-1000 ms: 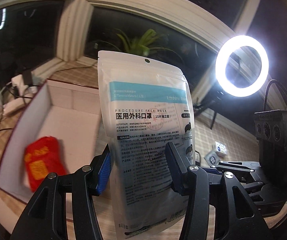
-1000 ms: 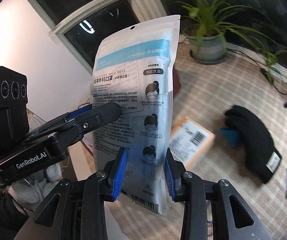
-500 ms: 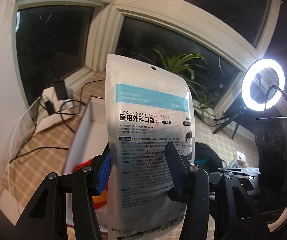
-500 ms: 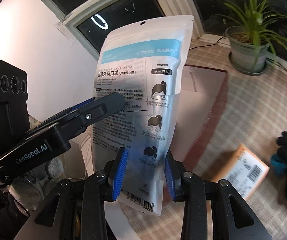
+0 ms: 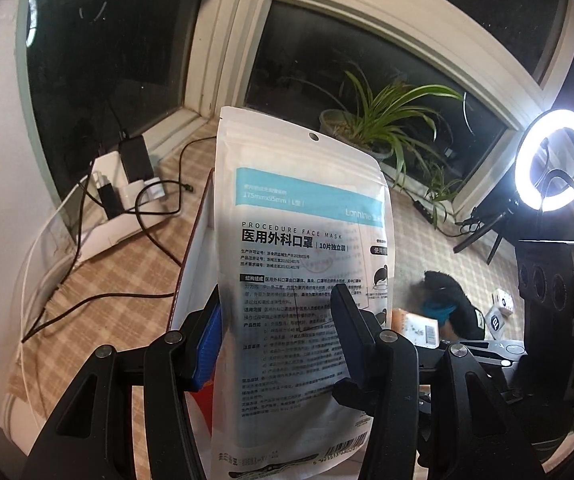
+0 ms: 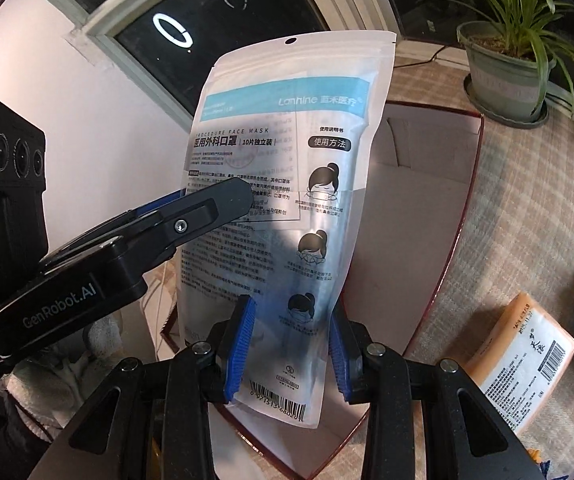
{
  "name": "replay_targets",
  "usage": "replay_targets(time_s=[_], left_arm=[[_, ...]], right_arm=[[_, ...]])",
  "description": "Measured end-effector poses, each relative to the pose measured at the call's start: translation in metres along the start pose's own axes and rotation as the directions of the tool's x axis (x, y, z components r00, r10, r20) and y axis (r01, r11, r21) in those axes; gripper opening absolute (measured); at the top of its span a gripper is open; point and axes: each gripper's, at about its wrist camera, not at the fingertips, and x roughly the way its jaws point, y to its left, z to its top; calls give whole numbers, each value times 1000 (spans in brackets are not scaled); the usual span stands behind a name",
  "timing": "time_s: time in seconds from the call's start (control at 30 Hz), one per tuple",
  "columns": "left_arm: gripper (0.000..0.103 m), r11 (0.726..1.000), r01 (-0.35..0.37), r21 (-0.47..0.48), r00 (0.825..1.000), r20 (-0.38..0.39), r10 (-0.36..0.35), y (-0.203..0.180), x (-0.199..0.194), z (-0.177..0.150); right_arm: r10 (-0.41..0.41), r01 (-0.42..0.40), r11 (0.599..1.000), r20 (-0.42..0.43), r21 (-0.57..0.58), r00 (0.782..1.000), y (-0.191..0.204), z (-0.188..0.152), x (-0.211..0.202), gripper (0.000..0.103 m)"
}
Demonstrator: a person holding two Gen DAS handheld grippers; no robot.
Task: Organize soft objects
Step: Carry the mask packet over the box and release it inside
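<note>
I am in a home by a bay window, with a potted spider plant and a ring light.

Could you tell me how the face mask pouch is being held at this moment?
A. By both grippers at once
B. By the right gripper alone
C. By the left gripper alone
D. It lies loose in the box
A: the face mask pouch stands upright between the pads of the right gripper, and the left gripper clamps it too.

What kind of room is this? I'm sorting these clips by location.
Probably a home bay-window nook at night: dark window panes in white frames, a potted plant on the checked mat, and a ring light set up for filming.
</note>
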Motion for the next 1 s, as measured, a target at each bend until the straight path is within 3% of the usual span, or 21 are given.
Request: replay_targets(time_s=[0.57, 0.7, 1.0], left_arm=[[51, 999, -29, -29, 998, -59, 28, 13, 20, -4], [52, 999, -41, -26, 998, -53, 40, 12, 19, -3], [52, 999, -50, -17, 999, -21, 49, 4, 10, -1]], right_arm=[[-48, 48, 999, -5, 0, 999, 1, 4, 7, 43], [-49, 49, 999, 8, -8, 999, -1, 3, 3, 51], [-40, 40, 999, 42, -19, 998, 1, 3, -16, 54]])
